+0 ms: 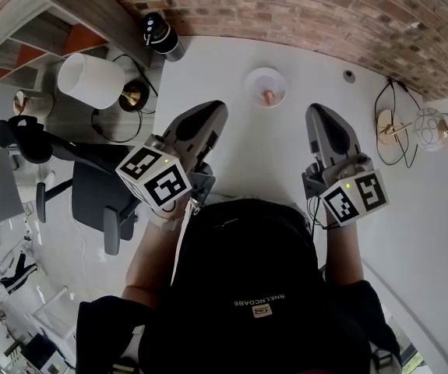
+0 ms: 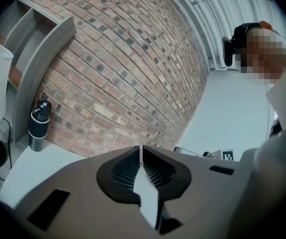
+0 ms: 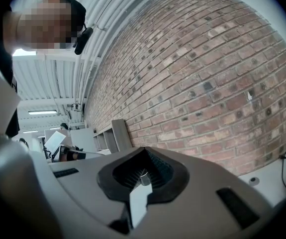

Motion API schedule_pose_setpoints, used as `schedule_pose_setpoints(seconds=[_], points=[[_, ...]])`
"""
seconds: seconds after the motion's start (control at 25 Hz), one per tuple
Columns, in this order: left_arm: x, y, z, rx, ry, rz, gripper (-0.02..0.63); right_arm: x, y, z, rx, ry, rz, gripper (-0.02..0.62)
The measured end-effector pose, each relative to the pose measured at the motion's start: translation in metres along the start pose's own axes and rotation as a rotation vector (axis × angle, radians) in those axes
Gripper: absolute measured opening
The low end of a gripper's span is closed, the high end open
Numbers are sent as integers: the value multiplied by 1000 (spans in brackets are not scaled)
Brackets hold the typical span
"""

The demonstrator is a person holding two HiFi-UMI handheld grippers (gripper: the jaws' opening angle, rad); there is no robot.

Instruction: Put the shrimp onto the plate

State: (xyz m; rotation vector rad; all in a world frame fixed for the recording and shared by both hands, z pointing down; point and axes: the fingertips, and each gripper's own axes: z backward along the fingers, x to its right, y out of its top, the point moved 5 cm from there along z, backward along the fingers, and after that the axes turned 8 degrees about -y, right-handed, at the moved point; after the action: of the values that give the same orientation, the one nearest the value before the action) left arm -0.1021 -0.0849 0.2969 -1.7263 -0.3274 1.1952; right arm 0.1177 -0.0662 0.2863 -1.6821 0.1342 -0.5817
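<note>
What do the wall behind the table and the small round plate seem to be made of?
The red-brown wall: brick, matt and rough; staggered blocks with pale mortar joints show it. The small round white plate: perhaps glazed ceramic or plastic; the rim looks smooth and pale, but it is too small to tell which.

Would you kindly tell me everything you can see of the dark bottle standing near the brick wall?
The dark cylindrical bottle stands upright on the white table, at its far left corner, close to the brick wall and beside the grey shelf unit. Its smooth body looks dark grey, perhaps metal, with a pale band under a black cap, which is on. Only the table seems to touch it.
</note>
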Motion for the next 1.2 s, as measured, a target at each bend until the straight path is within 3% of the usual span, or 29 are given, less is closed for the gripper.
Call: schedule_pose_setpoints(seconds=[1.2], points=[[-4, -5, -7, -27, 38, 6, 4, 6, 5, -2, 7, 6, -4, 3]])
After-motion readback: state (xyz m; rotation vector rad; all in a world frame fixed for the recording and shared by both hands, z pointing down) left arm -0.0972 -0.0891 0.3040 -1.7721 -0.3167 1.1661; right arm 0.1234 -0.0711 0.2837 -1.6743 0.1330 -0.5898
